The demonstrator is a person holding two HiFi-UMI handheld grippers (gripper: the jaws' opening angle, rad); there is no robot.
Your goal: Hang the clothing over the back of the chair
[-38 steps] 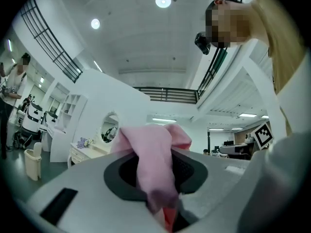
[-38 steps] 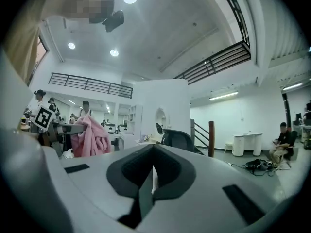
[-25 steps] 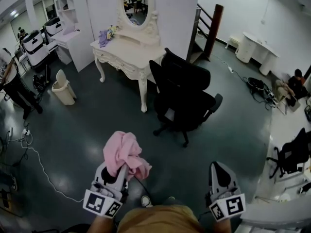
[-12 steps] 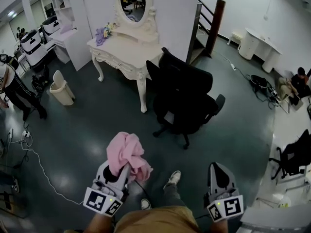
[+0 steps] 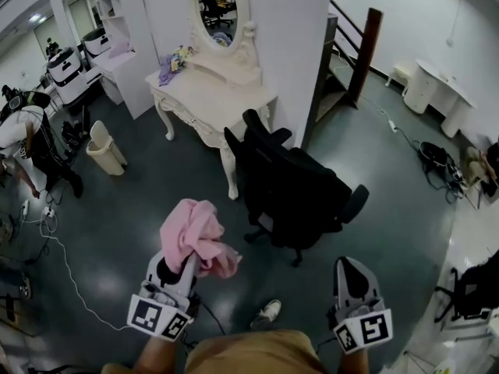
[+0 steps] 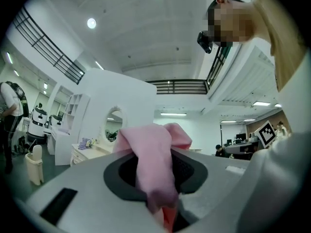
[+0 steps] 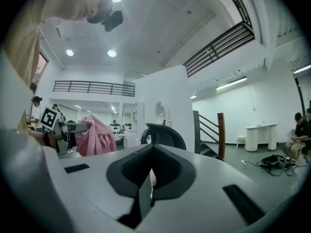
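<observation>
Clothing [image 5: 195, 234] wadded in left hand-held gripper [image 5: 178, 269], fingertips seemingly buried

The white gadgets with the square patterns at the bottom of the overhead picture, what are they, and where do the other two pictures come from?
No robot here: a person holds a two-jaw gripper in each hand; the patterned cubes are part of them. The overhead picture comes from a camera on the person's head, looking down. The left gripper is clamped on a bunched pink garment; the right gripper is shut and empty. The other two pictures come from a camera riding on each gripper, looking along its jaws: one shows pink cloth between them, the other bare jaws. Ahead on the dark floor stand a black office chair, where the garment should hang, and a white dressing table.
</observation>
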